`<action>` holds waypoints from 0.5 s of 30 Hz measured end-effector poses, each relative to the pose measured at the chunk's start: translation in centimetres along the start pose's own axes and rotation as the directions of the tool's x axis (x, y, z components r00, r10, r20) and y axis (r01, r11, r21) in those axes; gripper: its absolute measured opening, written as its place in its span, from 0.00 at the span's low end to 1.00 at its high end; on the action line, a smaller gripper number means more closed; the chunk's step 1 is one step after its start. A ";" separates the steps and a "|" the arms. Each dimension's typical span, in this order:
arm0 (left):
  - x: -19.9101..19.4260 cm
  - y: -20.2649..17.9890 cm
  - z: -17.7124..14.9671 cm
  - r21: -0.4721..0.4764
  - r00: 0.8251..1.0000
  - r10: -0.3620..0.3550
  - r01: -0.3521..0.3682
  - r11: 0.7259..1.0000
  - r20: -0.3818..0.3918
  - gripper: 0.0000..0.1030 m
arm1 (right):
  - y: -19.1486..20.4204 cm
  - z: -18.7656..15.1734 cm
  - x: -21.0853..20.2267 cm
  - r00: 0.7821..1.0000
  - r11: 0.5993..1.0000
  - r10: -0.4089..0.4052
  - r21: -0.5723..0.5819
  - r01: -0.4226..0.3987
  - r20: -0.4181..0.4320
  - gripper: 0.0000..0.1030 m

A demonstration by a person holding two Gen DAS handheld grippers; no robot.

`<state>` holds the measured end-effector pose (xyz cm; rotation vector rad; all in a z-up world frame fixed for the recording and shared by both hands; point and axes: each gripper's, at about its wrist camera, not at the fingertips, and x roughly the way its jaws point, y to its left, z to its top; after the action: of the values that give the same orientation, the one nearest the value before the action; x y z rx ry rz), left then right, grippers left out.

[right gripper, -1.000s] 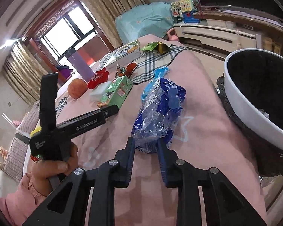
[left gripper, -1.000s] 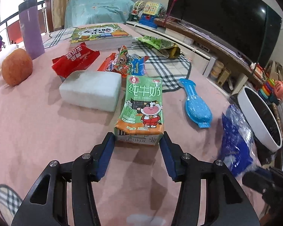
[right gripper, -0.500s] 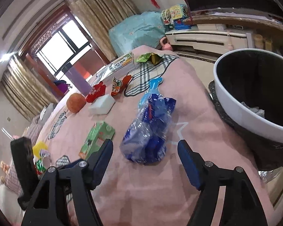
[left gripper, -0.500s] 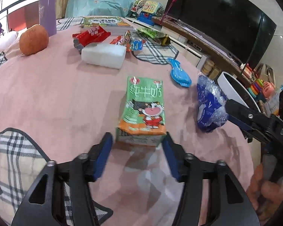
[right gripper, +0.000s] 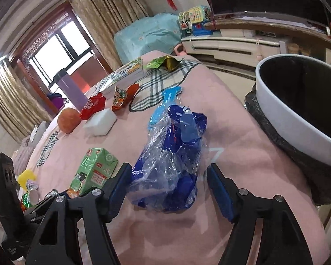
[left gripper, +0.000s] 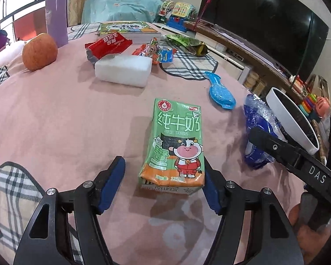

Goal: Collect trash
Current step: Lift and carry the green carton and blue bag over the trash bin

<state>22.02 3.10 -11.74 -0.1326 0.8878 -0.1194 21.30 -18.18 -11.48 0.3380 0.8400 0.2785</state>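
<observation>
A green milk carton (left gripper: 176, 143) lies flat on the pink tablecloth (left gripper: 66, 121). My left gripper (left gripper: 163, 178) is open, its near end between the fingers, the right pad close against it. A crumpled blue plastic bag (right gripper: 172, 159) lies near the table's edge; my right gripper (right gripper: 168, 185) is open around its near end. The bag also shows in the left wrist view (left gripper: 257, 132), the carton in the right wrist view (right gripper: 92, 170). A white bin with a black liner (right gripper: 298, 114) stands beside the table on the right.
On the far side lie a white foam block (left gripper: 123, 70), a red wrapper (left gripper: 108, 44), a colourful snack wrapper (left gripper: 156, 52), a green wrapper (left gripper: 185, 42), a blue plastic scoop (left gripper: 220, 93), an orange fruit (left gripper: 39, 52), a book (left gripper: 125, 29) and a purple cup (left gripper: 56, 19).
My right gripper opened from shut on the bag and now straddles its near end. My left gripper drew back from the carton, then closed in on it again, still open.
</observation>
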 end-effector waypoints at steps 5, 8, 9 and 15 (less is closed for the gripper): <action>-0.1 0.1 -0.1 -0.002 1.000 -0.003 0.003 1.000 0.004 0.65 | -0.4 0.1 -0.2 0.999 0.999 0.034 0.018 -0.035 0.010 0.71; -0.1 0.0 -0.1 0.005 1.000 0.004 -0.004 1.000 0.006 0.57 | -0.9 0.1 -0.1 0.999 0.998 0.043 0.043 -0.043 0.005 0.70; -0.1 -0.1 -0.2 0.008 1.000 0.004 -0.004 1.000 0.006 0.49 | -0.8 0.2 0.0 0.999 0.999 0.041 0.036 -0.041 -0.003 0.70; -0.4 -0.5 -0.4 0.024 1.000 -0.007 0.007 1.000 0.009 0.48 | 0.0 -0.2 -0.5 1.000 1.000 0.018 -0.017 -0.018 -0.011 0.52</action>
<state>21.43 2.61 -11.57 -0.1135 0.8770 -0.1362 20.83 -18.36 -11.24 0.3289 0.8451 0.3045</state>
